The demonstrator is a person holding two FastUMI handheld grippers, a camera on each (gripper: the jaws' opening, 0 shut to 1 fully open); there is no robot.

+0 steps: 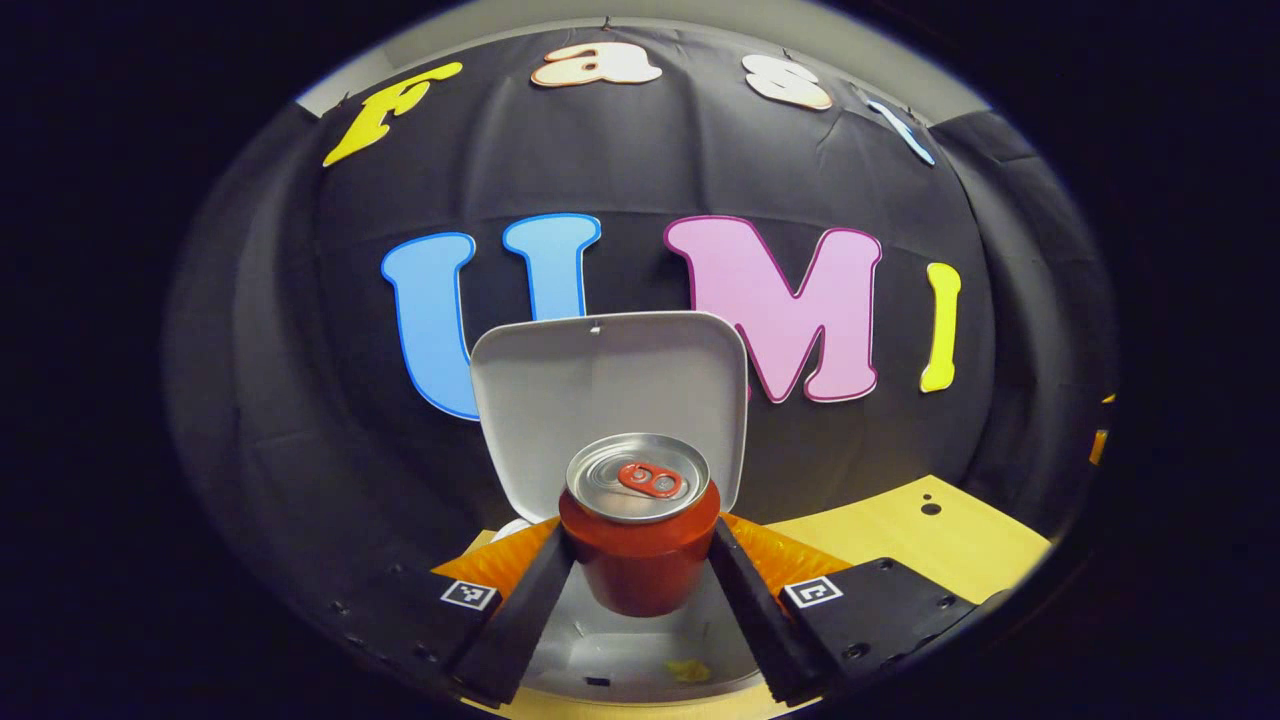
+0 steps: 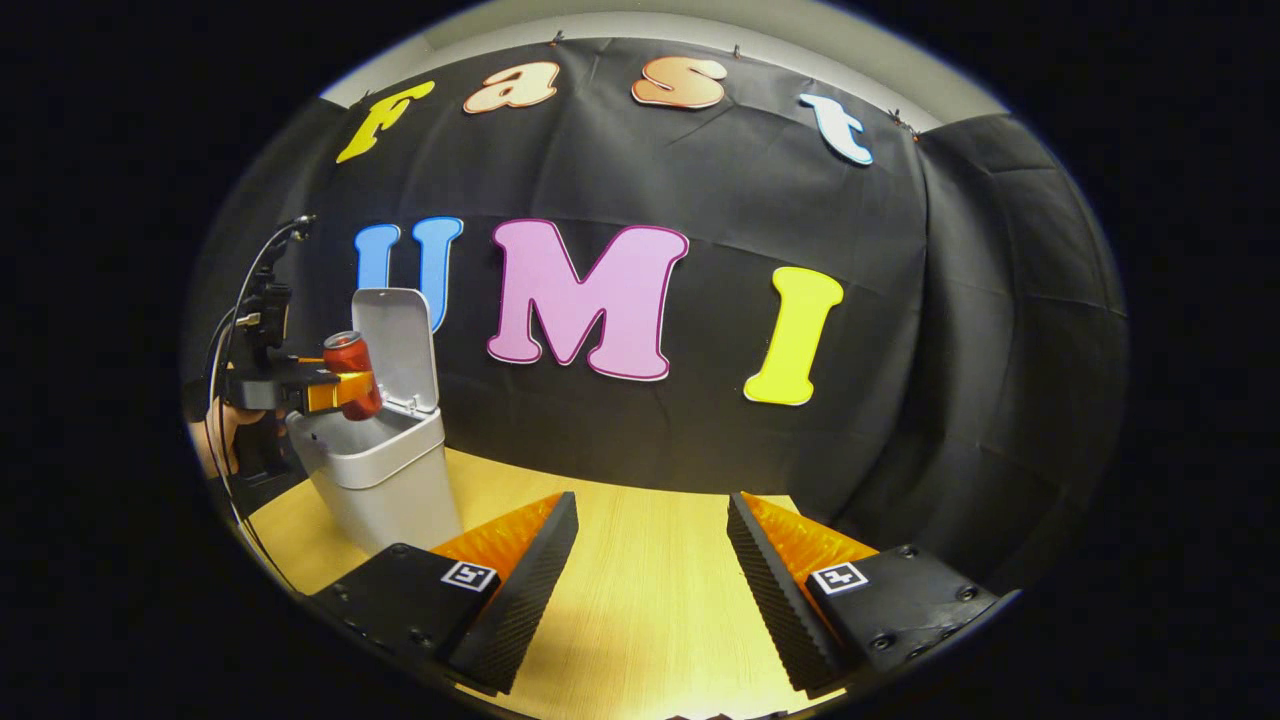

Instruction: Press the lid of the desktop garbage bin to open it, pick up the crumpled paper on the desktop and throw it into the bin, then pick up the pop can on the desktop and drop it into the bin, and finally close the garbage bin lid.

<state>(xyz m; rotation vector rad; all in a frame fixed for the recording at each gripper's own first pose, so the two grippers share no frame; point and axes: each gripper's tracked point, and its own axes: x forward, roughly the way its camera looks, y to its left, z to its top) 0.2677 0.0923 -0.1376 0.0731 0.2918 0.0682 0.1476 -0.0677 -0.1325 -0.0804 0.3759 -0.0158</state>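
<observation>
- Currently, the left gripper (image 1: 640, 575) pinches the pop can (image 1: 640, 535) between both fingers, one pressed against each side of the can body.
- The pop can is red with a silver top and a red pull tab; it is upright and held above the open mouth of the garbage bin (image 1: 640, 650).
- The bin lid (image 1: 610, 400) stands raised, behind the can in the left gripper view.
- A small yellowish item lies inside the bin below the can; what it is cannot be told.
- In the right gripper view, the left gripper (image 2: 335, 392) appears far off to the left, with a hand (image 2: 215, 430) behind it, holding the pop can (image 2: 350, 375) over the garbage bin (image 2: 385, 475), whose lid (image 2: 400, 345) is tilted up.
- The bin is light grey and stands on the wooden table (image 2: 640, 590), near the booth wall.
- The right gripper (image 2: 650, 580) has its fingers spread well apart with nothing between them, above bare table surface and well apart from the bin.
</observation>
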